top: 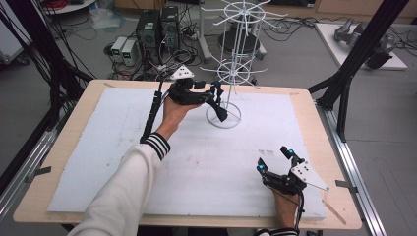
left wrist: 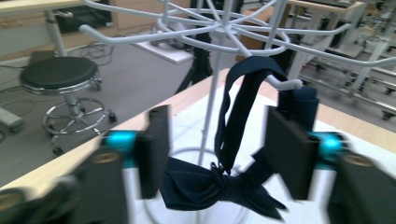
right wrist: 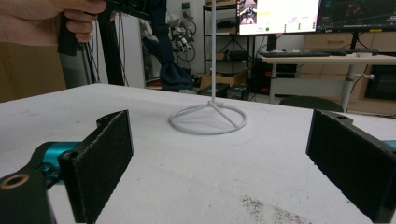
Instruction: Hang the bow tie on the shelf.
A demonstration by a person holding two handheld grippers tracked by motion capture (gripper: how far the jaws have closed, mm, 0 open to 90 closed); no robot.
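High view: left gripper (top: 212, 98) was held up at the far middle of the table (top: 314, 123), right against the white wire rack (top: 231, 64), with a dark navy bow tie (top: 218, 109) hanging by its jaws. Right gripper (top: 275, 160) rested on the white mat (top: 118, 147) at the near right, jaws spread, nothing in them, well apart from the rack.

Left gripper view: bow tie (left wrist: 219, 184) hung by its strap from a rack hook (left wrist: 285, 84), the bow low between the two jaws. Jaws stood apart, pads not pressing on the tie, so open.

Right gripper view: jaws wide open over bare mat (right wrist: 243, 177). Rack base ring (right wrist: 208, 119) sat farther off at centre, tie (right wrist: 170, 70) hanging left of the pole, the other hand (right wrist: 46, 21) at upper left
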